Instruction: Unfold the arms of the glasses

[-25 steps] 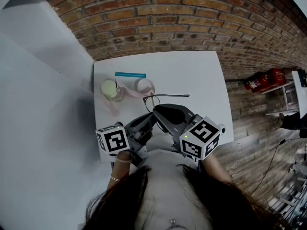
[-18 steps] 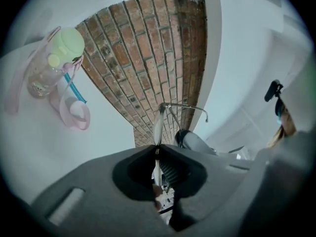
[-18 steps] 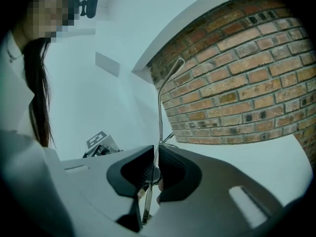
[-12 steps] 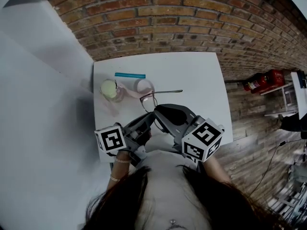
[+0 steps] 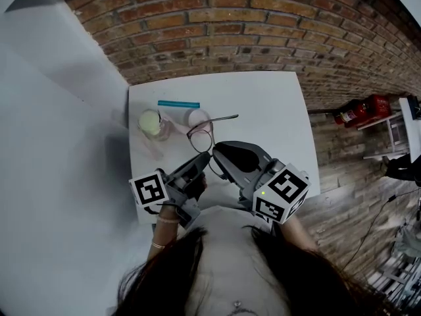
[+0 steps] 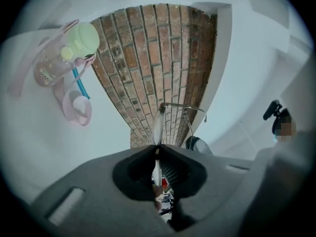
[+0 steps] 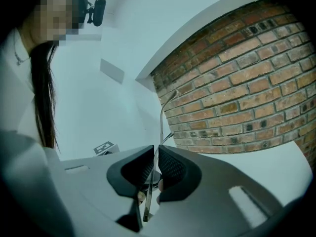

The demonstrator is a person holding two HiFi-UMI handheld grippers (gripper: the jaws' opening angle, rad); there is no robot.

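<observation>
Thin-framed glasses [image 5: 199, 137] are held just above the white table [image 5: 270, 104], one arm [image 5: 223, 118] sticking out to the upper right. My left gripper [image 5: 204, 158] is shut on the frame by a lens; in the left gripper view the glasses [image 6: 158, 125] stand edge-on out of the closed left gripper [image 6: 156, 149]. My right gripper [image 5: 217, 151] meets it from the right. In the right gripper view the right gripper [image 7: 155, 149] is shut on the other thin glasses arm [image 7: 162, 116], which rises from between the jaws.
A clear bottle with a pale green lid [image 5: 150, 122] and a pink strap [image 5: 197, 117] lies at the table's left, a blue straw [image 5: 178, 103] behind it. The brick wall [image 5: 250, 31] borders the far edge. A red canister [image 5: 360, 108] sits off to the right.
The glasses have moved left and slightly away, and the free arm has swung from pointing right to pointing up-right. Both grippers kept their hold and shifted slightly.
</observation>
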